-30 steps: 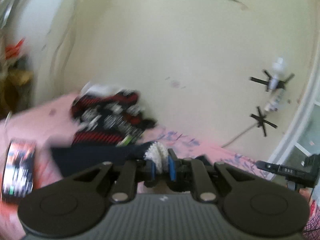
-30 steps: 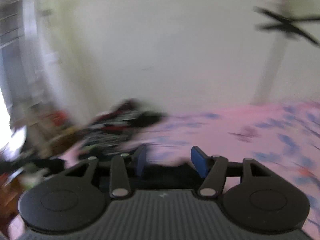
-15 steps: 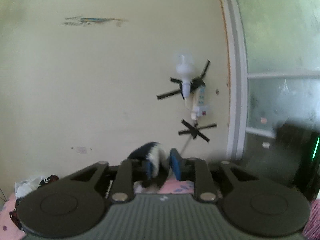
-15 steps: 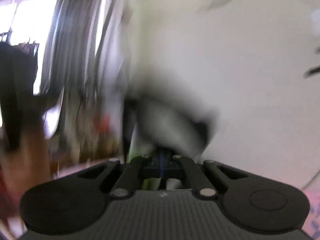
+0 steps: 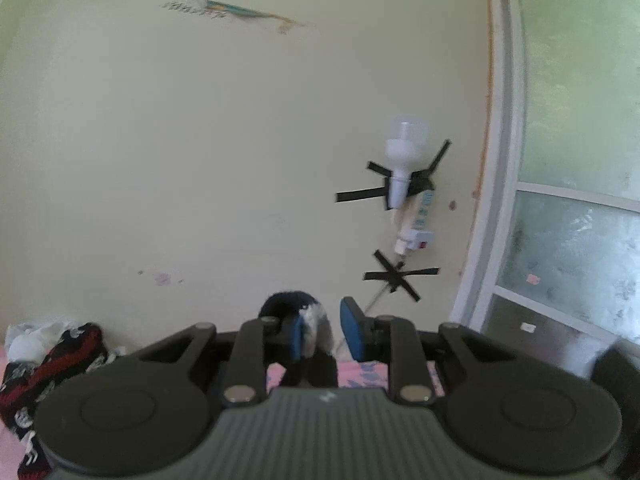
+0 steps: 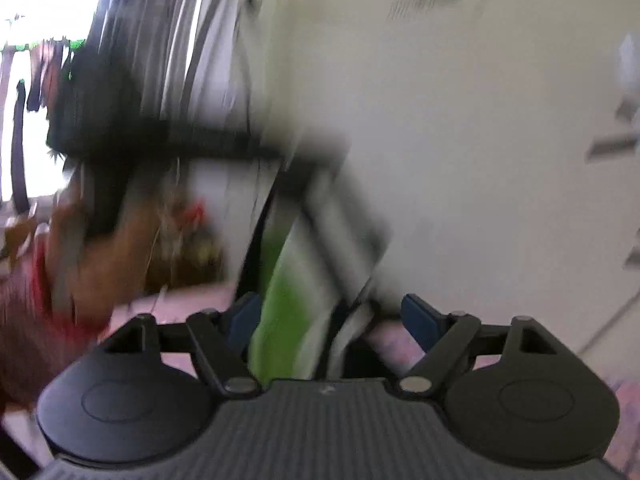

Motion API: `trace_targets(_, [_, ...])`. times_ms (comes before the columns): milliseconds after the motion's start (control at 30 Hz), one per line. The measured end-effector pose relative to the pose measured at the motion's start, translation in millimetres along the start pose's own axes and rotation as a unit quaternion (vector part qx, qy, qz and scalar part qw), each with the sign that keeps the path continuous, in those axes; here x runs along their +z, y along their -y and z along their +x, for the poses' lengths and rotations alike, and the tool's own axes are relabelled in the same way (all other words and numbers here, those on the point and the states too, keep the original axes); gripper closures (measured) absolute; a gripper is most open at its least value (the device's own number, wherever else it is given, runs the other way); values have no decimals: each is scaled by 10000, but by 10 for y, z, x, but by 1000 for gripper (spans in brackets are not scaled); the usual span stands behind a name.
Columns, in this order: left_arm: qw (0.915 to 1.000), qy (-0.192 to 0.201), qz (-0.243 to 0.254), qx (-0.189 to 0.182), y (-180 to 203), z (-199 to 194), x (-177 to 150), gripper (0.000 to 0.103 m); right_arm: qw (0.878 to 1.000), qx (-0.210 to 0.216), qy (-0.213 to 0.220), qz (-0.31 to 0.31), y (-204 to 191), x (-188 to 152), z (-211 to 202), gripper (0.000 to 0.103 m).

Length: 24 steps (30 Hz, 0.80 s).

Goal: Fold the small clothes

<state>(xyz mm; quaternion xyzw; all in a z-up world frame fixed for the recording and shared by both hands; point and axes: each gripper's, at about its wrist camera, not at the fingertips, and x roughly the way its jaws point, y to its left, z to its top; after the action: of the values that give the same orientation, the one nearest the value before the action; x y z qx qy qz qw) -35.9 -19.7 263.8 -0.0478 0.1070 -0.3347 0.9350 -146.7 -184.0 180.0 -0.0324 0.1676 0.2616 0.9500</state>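
Left wrist view: closest in, the left gripper has just been closing its jaws. A dark garment with a fuzzy white edge stands between them, bunched against one blue pad with a thin gap to the other. It looks hooked there rather than firmly pinched, probably raised off the pink bedsheet so that it can hang and straighten before folding. Farther back on the bed, a heap of red-and-black clothes lies against the wall, presumably waiting its turn. Beyond that, a bulb is taped to the wall beside a window. In the heavily blurred right wrist view, the right gripper has just been opening. Its pads are spread wide with green, grey and dark cloth loose between them, touched by neither pad, which suggests a let-go or a re-grip. A person's hand shows further off on the left.
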Motion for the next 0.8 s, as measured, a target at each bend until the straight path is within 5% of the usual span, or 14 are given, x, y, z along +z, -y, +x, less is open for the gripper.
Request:
trace_targets(67, [9999, 18, 83, -148, 109, 11, 52, 83, 9991, 50, -352, 248, 1, -81, 250, 32])
trace_targets(100, [9997, 21, 136, -212, 165, 11, 70, 83, 9981, 95, -447, 405, 33, -76, 362, 56])
trace_targets(133, [9994, -10, 206, -261, 224, -2, 81, 82, 9974, 70, -481, 530, 74, -27, 432, 92])
trace_targets(167, [9994, -31, 271, -226, 271, -15, 82, 80, 9966, 112, -439, 692, 141, 55, 452, 95])
trace_targets(233, [9986, 198, 475, -103, 309, -143, 59, 71, 9941, 139, 12, 1077, 255, 296, 329, 96])
trace_targets(300, [9966, 525, 632, 0, 279, -343, 37, 42, 9902, 86, 666, 1228, 348, 558, 59, 96])
trace_targets(367, [9939, 873, 650, 185, 212, -535, 19, 30, 9809, 170, 1268, 1465, 474, 862, -240, 96])
trace_targets(533, [9888, 1294, 352, 649, -55, -769, -10, 24, 9474, 377, 2543, 1903, 713, 1331, -1084, 96])
trace_targets(633, [9901, 1195, 70, 731, -227, -708, -64, 22, 9119, 343, 3337, 2364, 919, 1394, -1527, 96])
trace_targets(700, [9919, 1002, -43, 779, -301, -600, -164, 22, 8910, -29, 3595, 2772, 1075, 1262, -1705, 94])
trace_targets(767, [9934, 773, -89, 844, -344, -478, -308, 22, 8807, -898, 3460, 3108, 1209, 952, -1806, 92])
trace_targets(800, [9943, 625, -113, 861, -363, -403, -401, 22, 8808, -1514, 3079, 3263, 1304, 714, -1767, 79])
